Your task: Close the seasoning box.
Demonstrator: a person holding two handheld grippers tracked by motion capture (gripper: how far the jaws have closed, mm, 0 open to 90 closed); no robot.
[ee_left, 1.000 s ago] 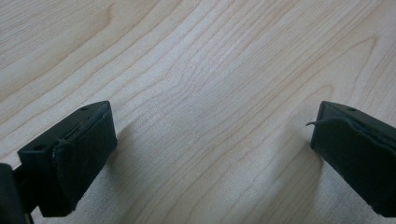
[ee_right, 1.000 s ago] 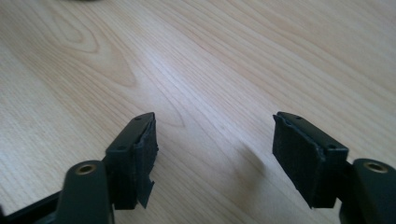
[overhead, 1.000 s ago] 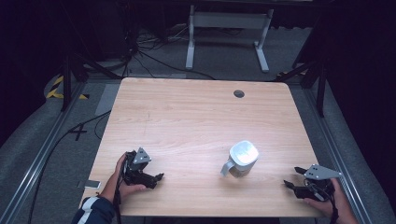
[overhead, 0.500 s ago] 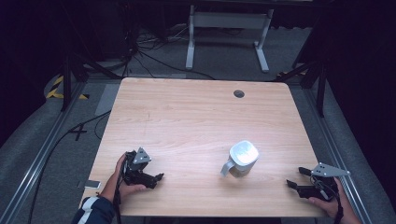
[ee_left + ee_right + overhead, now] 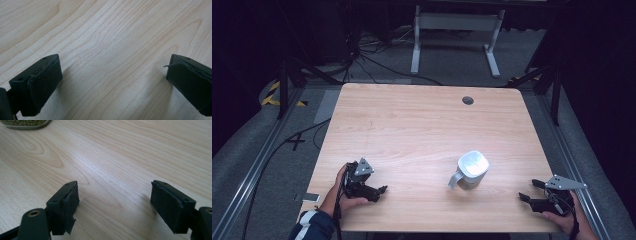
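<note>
A clear jug with a handle and a white lid (image 5: 472,170) stands upright on the wooden table (image 5: 422,125), right of centre near the front. Its base, with green contents (image 5: 25,123), shows at the top left of the right gripper view. My left gripper (image 5: 379,192) rests low on the table at the front left, a hand around it. Its jaws stand wide open in the left gripper view (image 5: 112,82) with bare wood between them. My right gripper (image 5: 529,189) sits at the front right, a short way right of the jug. It is open (image 5: 113,205) and holds nothing.
A round cable hole (image 5: 468,100) lies near the table's far edge. Beyond the table are a white metal stand (image 5: 457,35), cables on the grey floor and dark frame rails along both sides.
My right gripper has drifted slightly to the right, away from the jug. The left gripper and the jug have stayed put.
</note>
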